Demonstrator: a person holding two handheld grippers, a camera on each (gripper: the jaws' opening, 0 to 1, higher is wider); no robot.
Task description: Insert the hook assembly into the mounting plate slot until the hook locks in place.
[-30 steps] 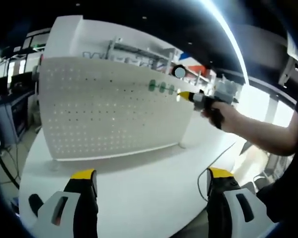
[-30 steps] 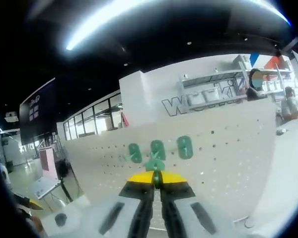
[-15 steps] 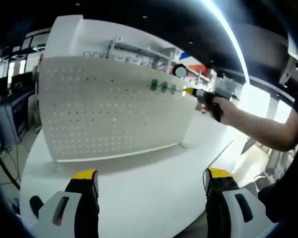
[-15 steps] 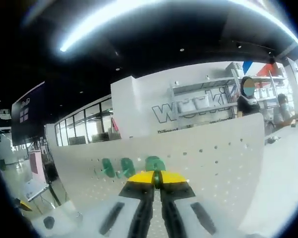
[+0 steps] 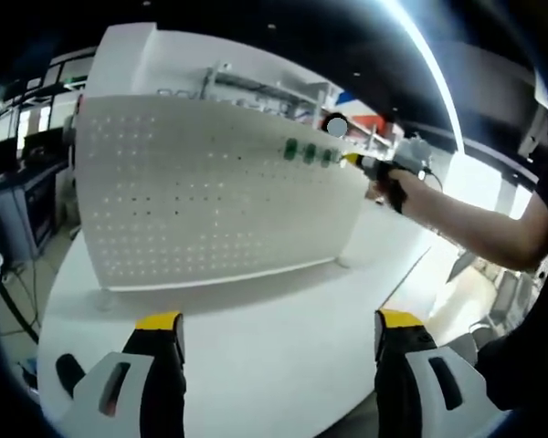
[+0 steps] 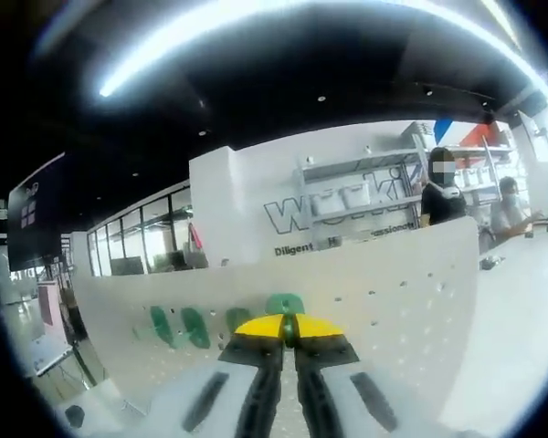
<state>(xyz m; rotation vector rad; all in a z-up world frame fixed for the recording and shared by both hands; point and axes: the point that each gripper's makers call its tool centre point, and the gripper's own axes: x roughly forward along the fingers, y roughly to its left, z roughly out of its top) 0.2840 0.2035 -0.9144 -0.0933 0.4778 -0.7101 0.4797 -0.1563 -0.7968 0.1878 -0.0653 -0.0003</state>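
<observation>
Three green hooks [image 5: 309, 152] sit in a row near the upper right edge of the white pegboard [image 5: 192, 201] in the left gripper view; each is a small rounded green tab seated flat against the perforated face. In the right gripper view the row runs along the lower centre of the frame: two hooks [image 6: 181, 325] to the left, and one hook [image 6: 284, 304] directly above the yellow tips of the right gripper [image 6: 289, 327]. The jaws of the right gripper stand closed together with only a thin dark line between them; whether they grip that hook cannot be told, since the tips cover its lower part.

The left gripper [image 5: 274, 321] is at the bottom of its view, jaws wide apart and holding nothing, above the white table [image 5: 256, 347]. The pegboard stands upright on this table. At upper right of the left gripper view, the right gripper [image 5: 358, 161] is held by a hand [image 5: 390, 187], its yellow tip just beside the rightmost hook.

Compared with 0.5 s ago:
- In the left gripper view, the right gripper tip lies slightly higher and closer to the hook row.
- In the right gripper view, the two left hooks lie further to the left of the tips and the whole scene has shifted, so the camera has moved.
- The left gripper stays open over the table.
</observation>
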